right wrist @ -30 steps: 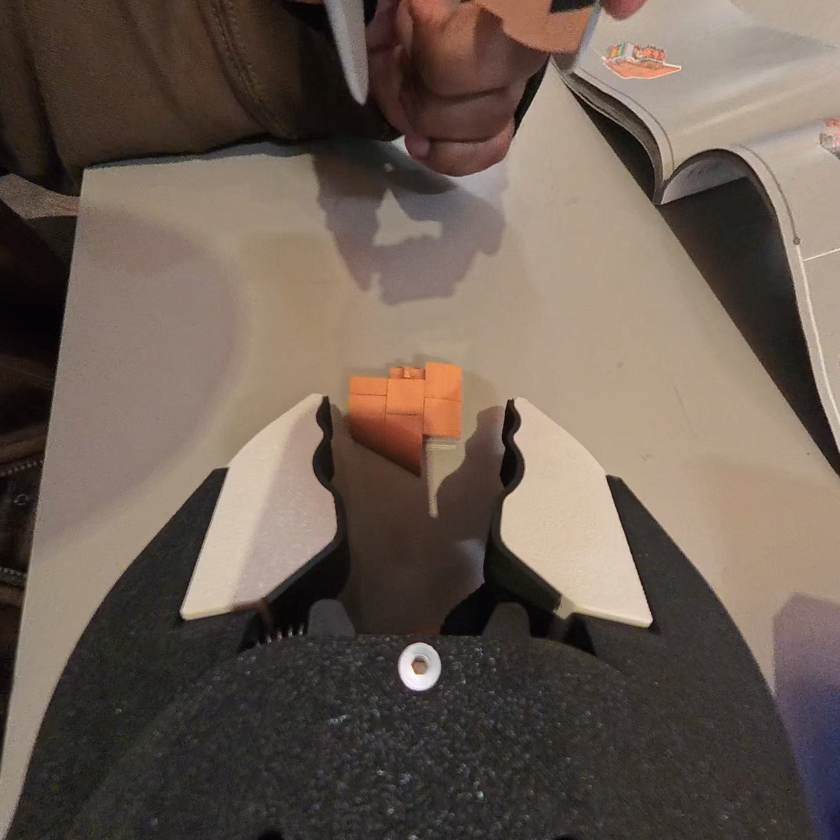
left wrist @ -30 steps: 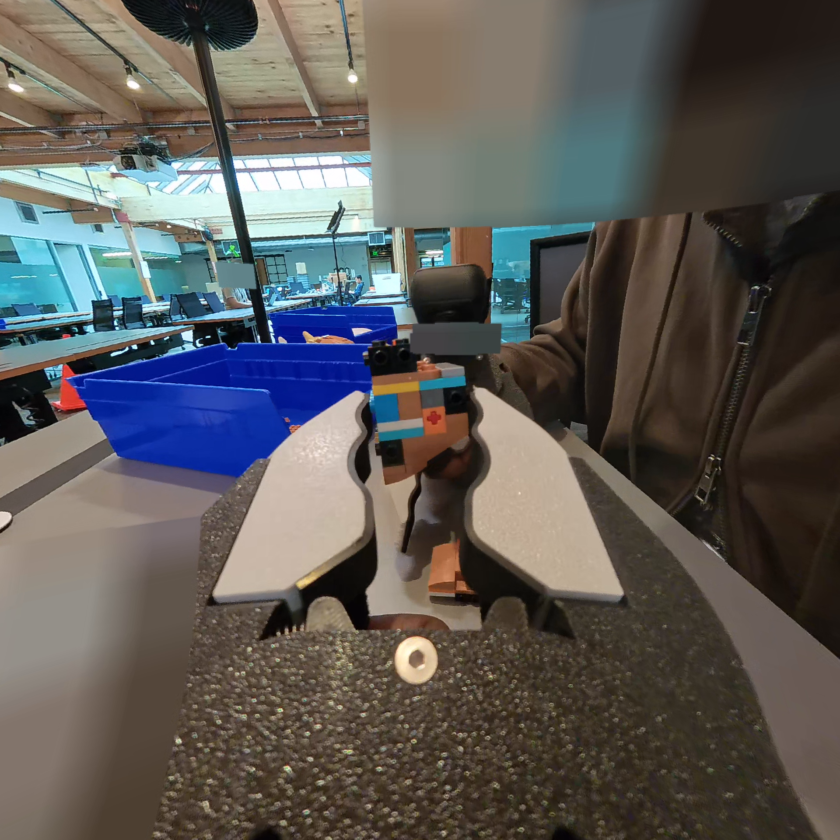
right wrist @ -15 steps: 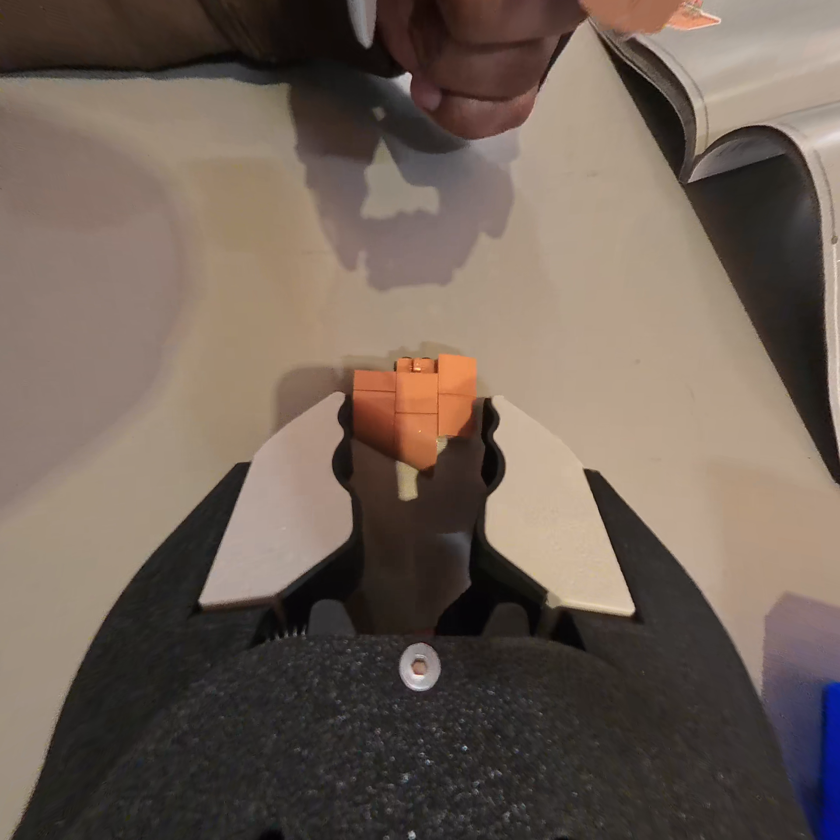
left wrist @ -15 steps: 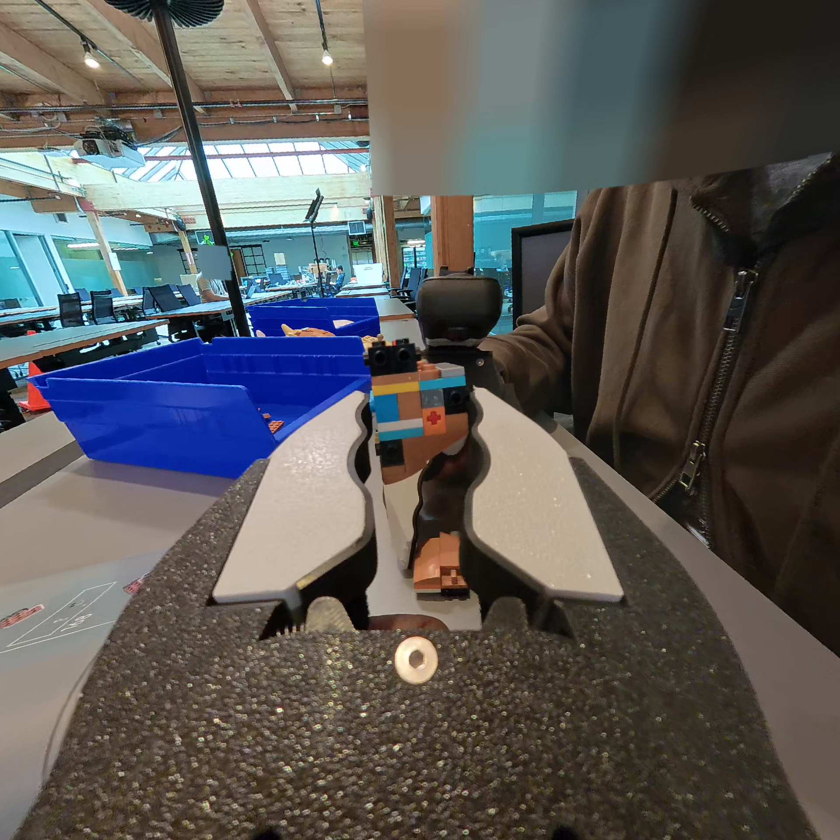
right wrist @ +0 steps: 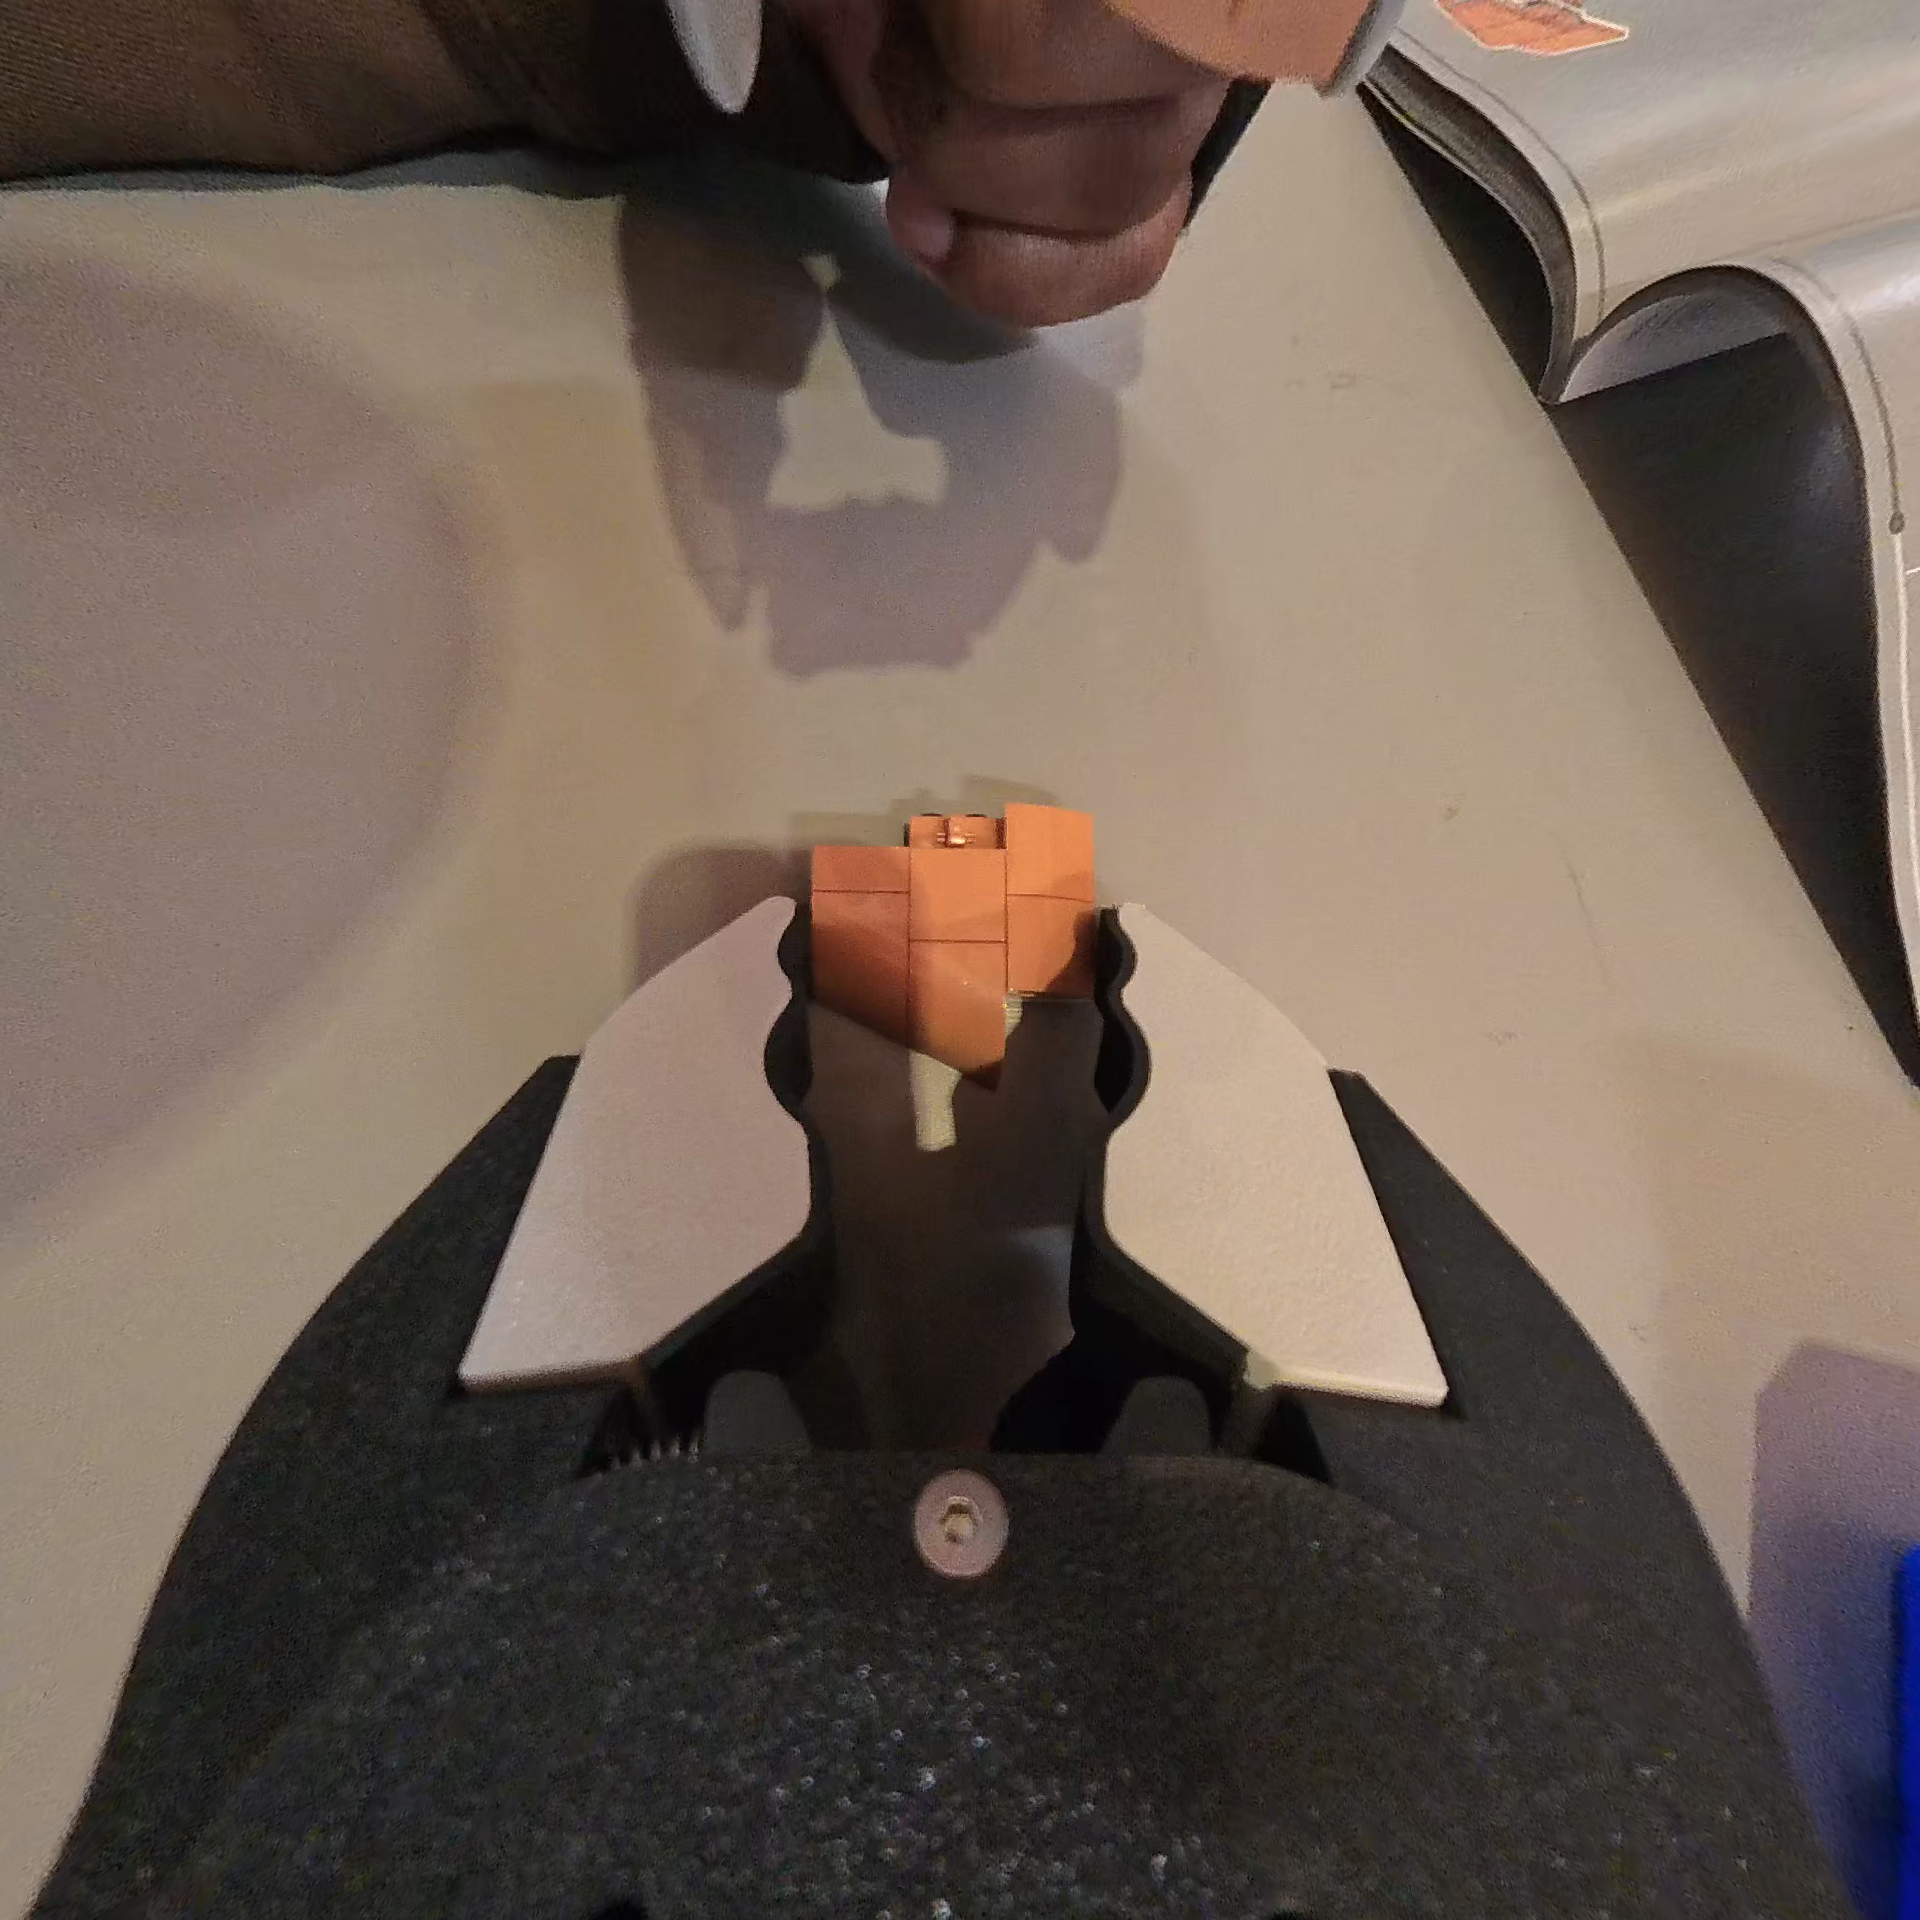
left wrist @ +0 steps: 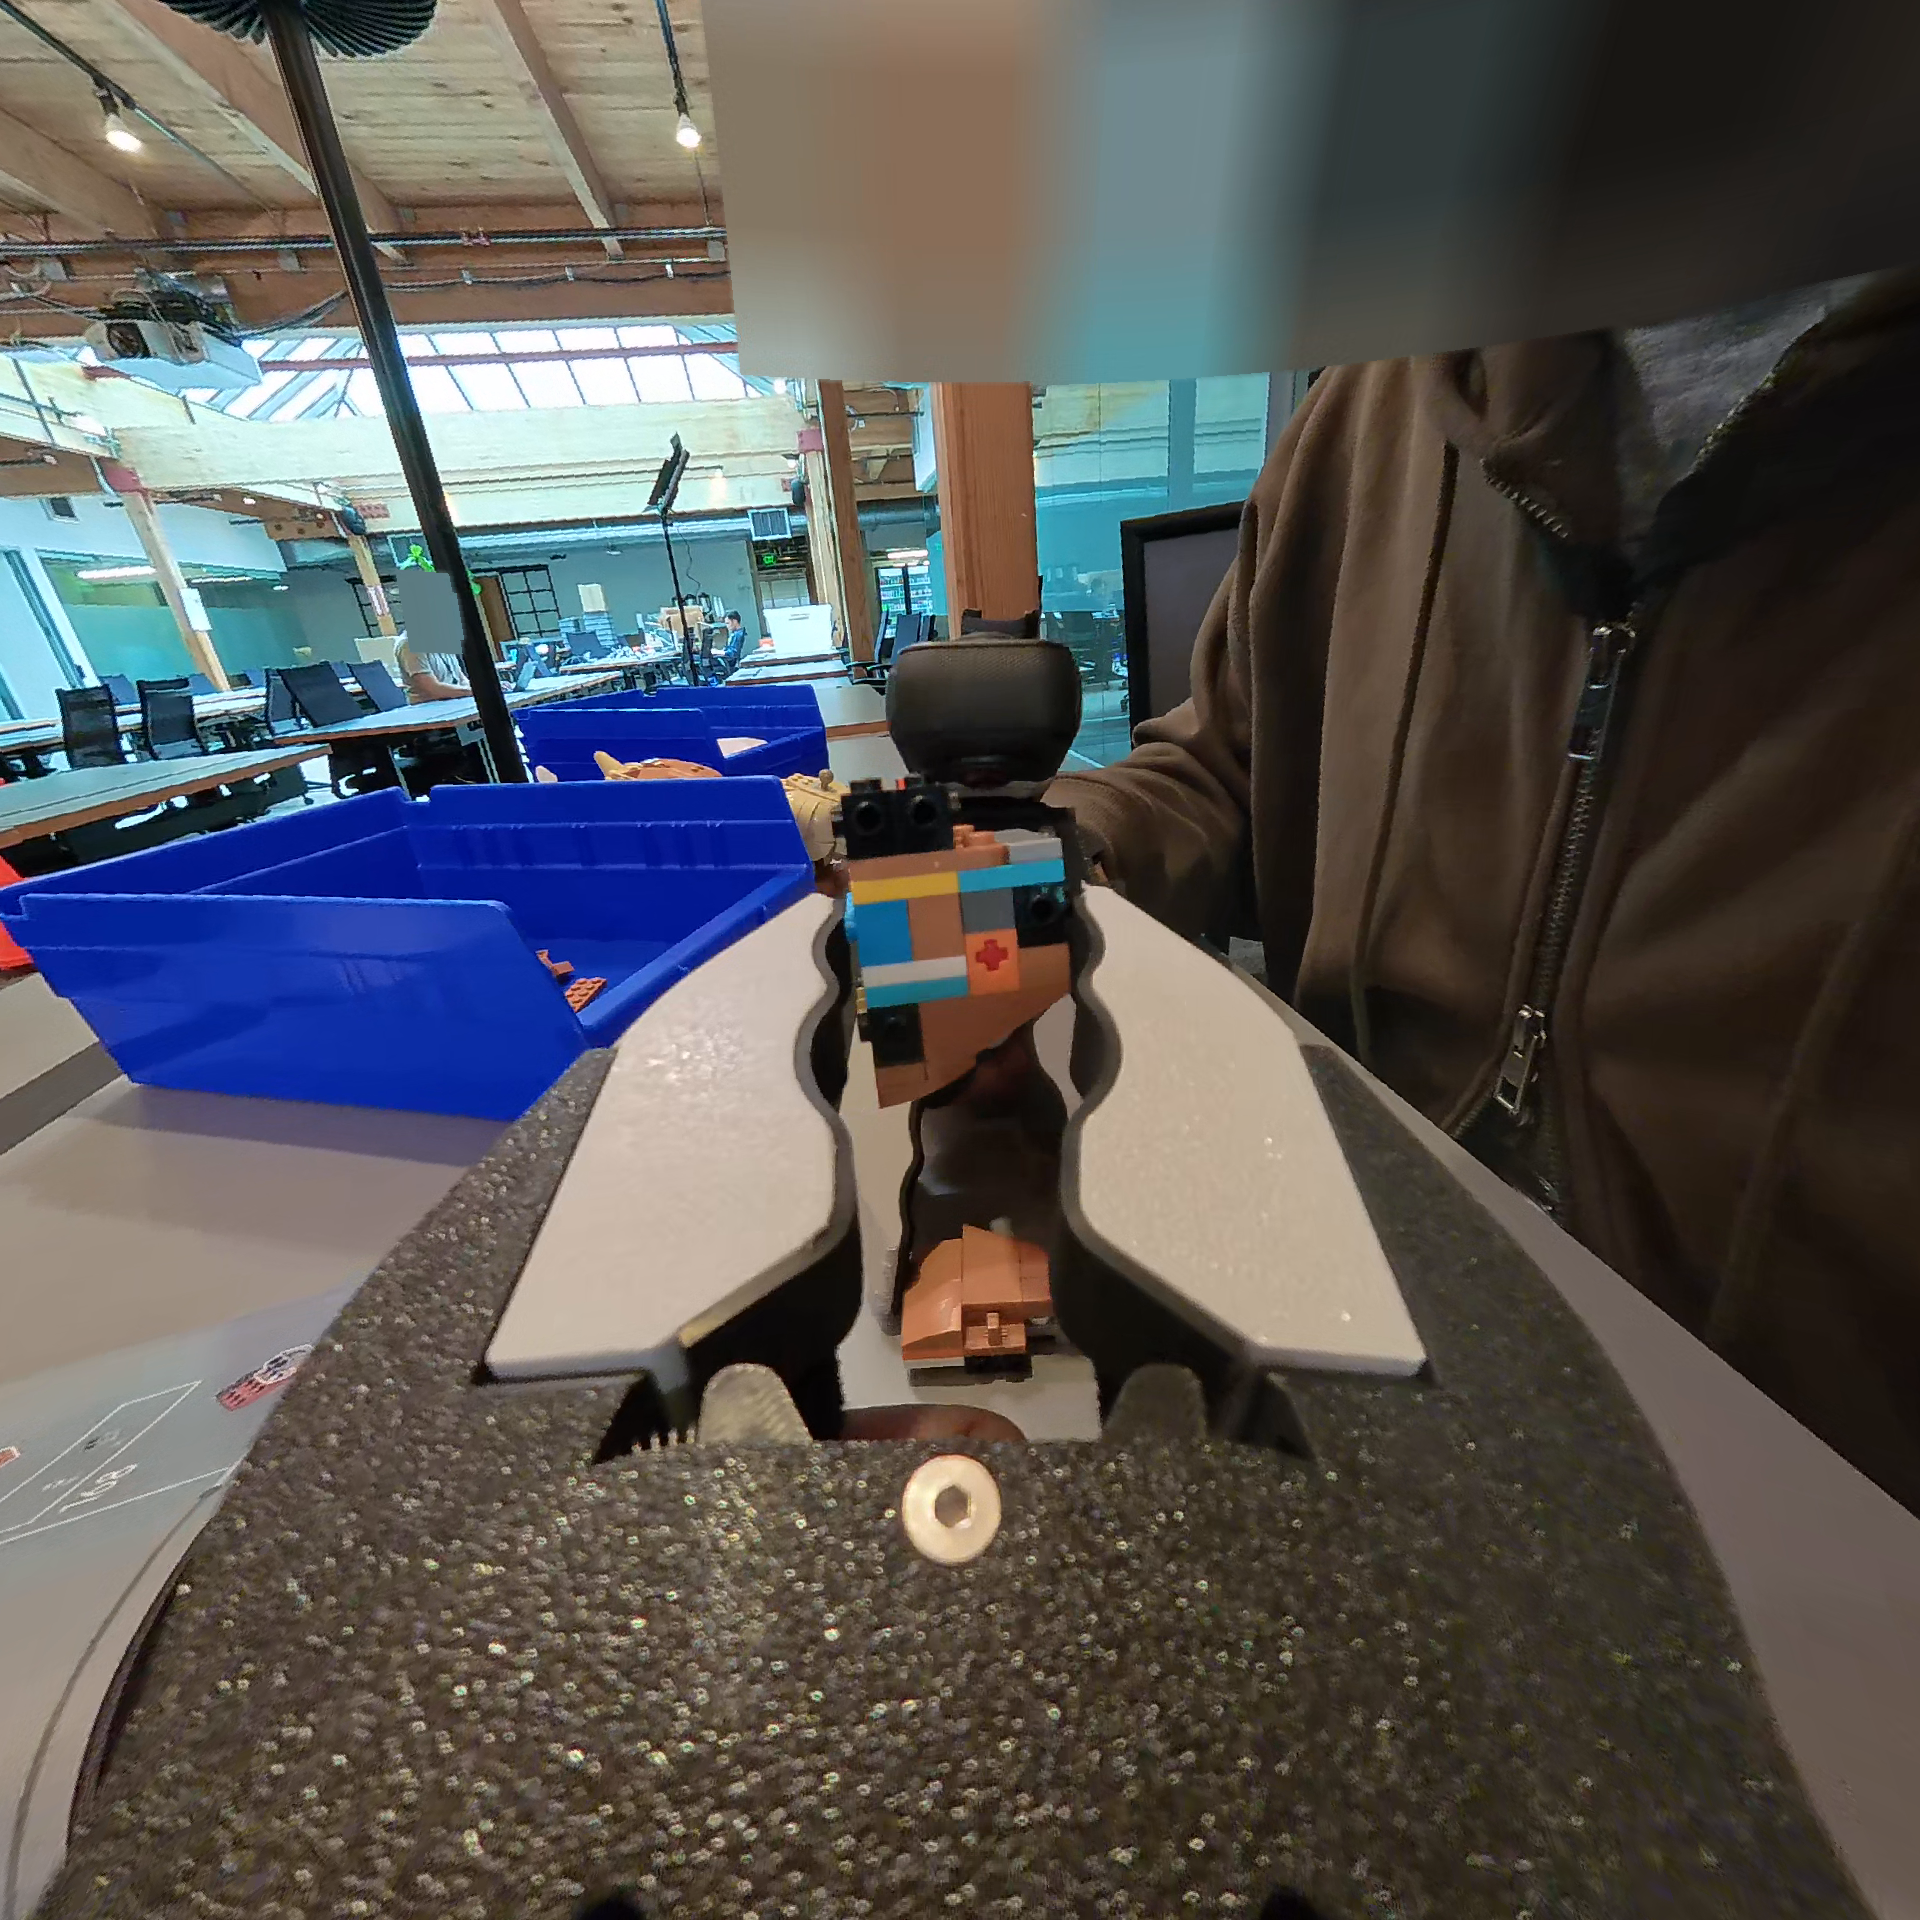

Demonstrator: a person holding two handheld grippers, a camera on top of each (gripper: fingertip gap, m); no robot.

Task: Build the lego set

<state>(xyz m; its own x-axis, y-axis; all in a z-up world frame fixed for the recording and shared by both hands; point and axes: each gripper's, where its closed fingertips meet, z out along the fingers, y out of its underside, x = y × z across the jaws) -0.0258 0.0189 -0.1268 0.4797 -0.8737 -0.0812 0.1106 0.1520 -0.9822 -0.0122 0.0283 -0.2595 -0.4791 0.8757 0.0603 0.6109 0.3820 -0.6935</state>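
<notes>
My left gripper [left wrist: 958,935] is shut on a multicoloured lego build [left wrist: 951,945] of brown, blue, yellow, grey and black bricks, held upright above the table. Below it, a small orange-brown lego piece [left wrist: 971,1304] sits on the grey table. In the right wrist view my right gripper [right wrist: 948,925] is shut on this orange-brown piece [right wrist: 951,925], with both fingertips against its sides and the piece low on the table [right wrist: 364,623]. A tan part [right wrist: 935,1107] sticks out beneath it. The hand [right wrist: 1039,208] holding the left gripper shows at the top.
A blue bin [left wrist: 312,966] with a few loose bricks stands at the left, and another blue bin [left wrist: 675,727] stands behind it. An open instruction booklet [right wrist: 1714,187] lies at the right. The person's brown jacket [left wrist: 1610,831] is close on the right. Tip to tip, the grippers are about 12 centimeters apart.
My right gripper has moved forward around the orange-brown piece and its fingers have closed from wide open onto it. My left gripper has kept hold of the build and shifted slightly.
</notes>
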